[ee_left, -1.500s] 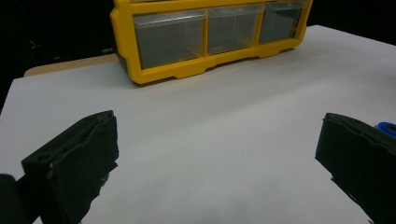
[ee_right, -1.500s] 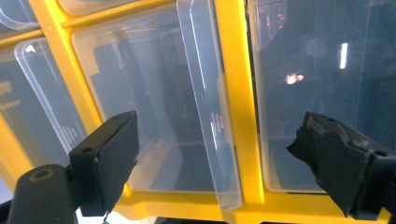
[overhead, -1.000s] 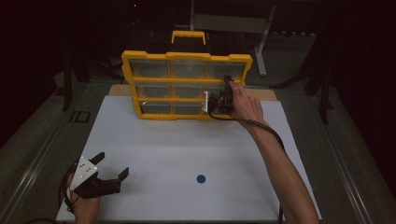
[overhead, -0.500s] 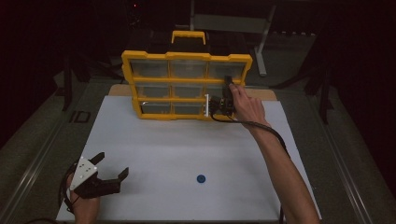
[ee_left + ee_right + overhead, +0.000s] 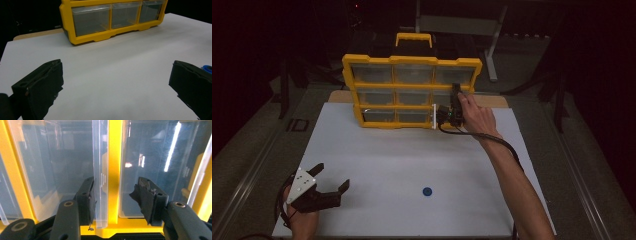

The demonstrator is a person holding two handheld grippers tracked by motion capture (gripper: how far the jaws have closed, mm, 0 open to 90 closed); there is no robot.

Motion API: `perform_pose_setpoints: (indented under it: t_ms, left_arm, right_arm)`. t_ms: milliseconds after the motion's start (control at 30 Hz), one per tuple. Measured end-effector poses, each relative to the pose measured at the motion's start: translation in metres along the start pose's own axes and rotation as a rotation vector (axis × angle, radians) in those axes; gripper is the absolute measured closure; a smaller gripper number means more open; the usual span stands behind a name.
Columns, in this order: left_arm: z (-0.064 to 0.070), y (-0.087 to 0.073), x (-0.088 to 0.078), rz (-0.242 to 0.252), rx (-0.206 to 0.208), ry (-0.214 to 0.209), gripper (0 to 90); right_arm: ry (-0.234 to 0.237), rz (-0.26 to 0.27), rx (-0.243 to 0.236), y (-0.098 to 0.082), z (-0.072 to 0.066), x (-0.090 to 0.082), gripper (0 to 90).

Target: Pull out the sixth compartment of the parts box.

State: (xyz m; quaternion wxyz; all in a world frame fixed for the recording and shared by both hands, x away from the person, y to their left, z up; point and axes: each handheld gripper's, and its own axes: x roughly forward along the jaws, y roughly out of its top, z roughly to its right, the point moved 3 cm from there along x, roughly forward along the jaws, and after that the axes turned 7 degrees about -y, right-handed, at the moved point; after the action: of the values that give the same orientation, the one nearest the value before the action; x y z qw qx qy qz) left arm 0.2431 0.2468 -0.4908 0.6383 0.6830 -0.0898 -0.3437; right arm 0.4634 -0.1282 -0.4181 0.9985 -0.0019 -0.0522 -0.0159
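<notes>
A yellow organizer (image 5: 412,60) with clear drawers stands upright at the far side of the white table; its bottom row shows in the left gripper view (image 5: 67,22). My right gripper (image 5: 447,116) is at its lower right drawers. In the right gripper view the jaws (image 5: 112,192) stand open around a clear drawer lip (image 5: 100,170) and the yellow divider (image 5: 115,157); the left jaw sits close against the lip. That lip juts out as a pale strip (image 5: 433,116). My left gripper (image 5: 328,181) rests open over the table's near left corner, nothing between its jaws (image 5: 116,82).
A small blue disc (image 5: 427,191) lies on the white tabletop (image 5: 412,150) toward the near middle, just beyond the left gripper's right jaw (image 5: 207,68). A black cable (image 5: 492,137) trails from the right gripper along the forearm. Dark floor and metal stands surround the table.
</notes>
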Motion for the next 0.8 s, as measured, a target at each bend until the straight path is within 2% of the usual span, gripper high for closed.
perform_pose_setpoints:
  t_ms: [233,500,800]
  left_arm:
    - [0.0004,0.0000,0.0003,-0.004,0.001,0.000,0.0]
    - [0.0004,0.0000,0.0003,-0.004,0.002,0.000,0.0]
    - [0.0005,-0.0001,0.0005,-0.006,-0.001,0.000,0.0]
  right_arm:
    - [0.006,0.008,-0.001,-0.0016,0.0011,-0.0053,51.8]
    - [0.043,0.015,-0.011,-0.0030,-0.0025,-0.0077,66.9]
    - [0.073,0.008,-0.009,-0.0057,-0.0028,-0.0048,73.4]
